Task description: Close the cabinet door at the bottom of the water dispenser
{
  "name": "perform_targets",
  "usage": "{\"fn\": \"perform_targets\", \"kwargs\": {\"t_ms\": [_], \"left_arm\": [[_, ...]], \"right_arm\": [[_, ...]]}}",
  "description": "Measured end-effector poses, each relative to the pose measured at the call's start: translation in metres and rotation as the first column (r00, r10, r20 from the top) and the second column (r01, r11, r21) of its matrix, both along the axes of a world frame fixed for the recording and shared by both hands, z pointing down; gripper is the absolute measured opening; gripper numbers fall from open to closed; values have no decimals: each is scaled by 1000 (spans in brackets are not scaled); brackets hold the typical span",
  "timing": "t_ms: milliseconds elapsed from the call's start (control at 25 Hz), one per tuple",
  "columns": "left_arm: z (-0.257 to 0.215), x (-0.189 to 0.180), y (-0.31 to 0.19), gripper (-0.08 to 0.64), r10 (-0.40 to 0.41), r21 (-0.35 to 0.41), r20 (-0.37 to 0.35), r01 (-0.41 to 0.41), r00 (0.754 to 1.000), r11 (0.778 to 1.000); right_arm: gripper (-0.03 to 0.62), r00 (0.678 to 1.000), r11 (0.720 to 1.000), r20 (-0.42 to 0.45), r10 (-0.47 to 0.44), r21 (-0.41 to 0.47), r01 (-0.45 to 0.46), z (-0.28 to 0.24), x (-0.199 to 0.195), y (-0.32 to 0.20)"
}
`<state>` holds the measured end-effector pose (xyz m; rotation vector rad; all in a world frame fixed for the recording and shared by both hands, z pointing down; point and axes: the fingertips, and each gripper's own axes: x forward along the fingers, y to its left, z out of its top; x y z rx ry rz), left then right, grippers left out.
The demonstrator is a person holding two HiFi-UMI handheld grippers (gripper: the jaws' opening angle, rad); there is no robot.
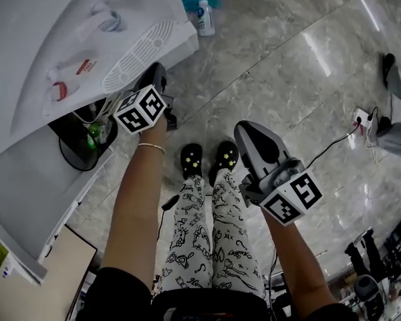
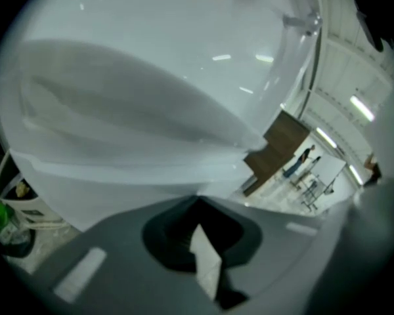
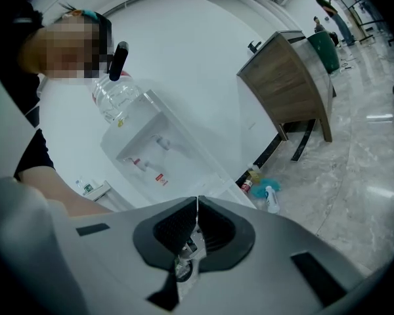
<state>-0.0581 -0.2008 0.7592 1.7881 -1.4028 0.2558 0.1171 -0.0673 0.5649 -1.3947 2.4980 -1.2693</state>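
The white water dispenser (image 1: pixel 87 39) fills the upper left of the head view, its two taps facing up. Below it the bottom cabinet stands open: a dark interior (image 1: pixel 77 146) holding a green bottle (image 1: pixel 93 136), with the grey-white door (image 1: pixel 33 199) swung out toward me. My left gripper (image 1: pixel 158 71) is shut and empty, its tips right at the dispenser's front just above the opening. In the left gripper view the left gripper (image 2: pixel 197 201) sits under the white casing (image 2: pixel 151 77). My right gripper (image 1: pixel 244 129) is shut and empty, held over the floor away from the dispenser (image 3: pixel 151 153).
My legs and black shoes (image 1: pixel 207 159) stand between the grippers. A white bottle (image 1: pixel 204 15) and blue cloth lie on the marble floor beside the dispenser. A power strip (image 1: pixel 361 119) with a cable lies at right. A wooden cabinet (image 3: pixel 289 84) stands further off.
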Motion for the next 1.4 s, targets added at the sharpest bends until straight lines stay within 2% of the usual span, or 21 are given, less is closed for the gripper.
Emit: {"fn": "perform_targets", "kwargs": {"t_ms": [240,400,480,600,760,880,1040,1120,1200,1400], "left_arm": [[-2,-6,-13,-2,12,30,17,-12,1000,999],[-11,-4,-8,-2,-5,30,-40,7,999,1000],[-21,2,6,-2,26,27,-61,-24,998,999],[-47,8,38,-2,110,40,-10,-110,994,993],[-109,25,72,-2,210,119,66,-217,975,969],[-165,36,87,-2,245,206,120,-265,962,942],[-252,48,124,-2,333,302,207,-384,920,872],[-291,48,145,-2,359,328,225,-418,906,848],[-322,42,161,-2,348,339,227,-408,910,847],[-392,9,184,-2,246,357,258,-329,934,875]], "right_arm": [[17,1000,1000,-7,23,8,-23,-2,12,-4],[17,999,999,0,34,23,-34,-10,12,-8],[17,1000,999,1,15,36,-15,-17,7,-9],[17,1000,998,-15,-27,58,28,-34,-3,-7],[17,995,995,-85,-52,85,59,-63,-4,-2],[17,990,990,-123,-76,111,90,-86,-5,3],[17,989,983,-103,-108,139,121,-128,-15,25],[17,988,979,-96,-124,154,137,-150,-23,37],[17,985,970,-99,-143,184,159,-172,-33,43],[17,978,941,-61,-199,267,208,-238,-72,54]]}}
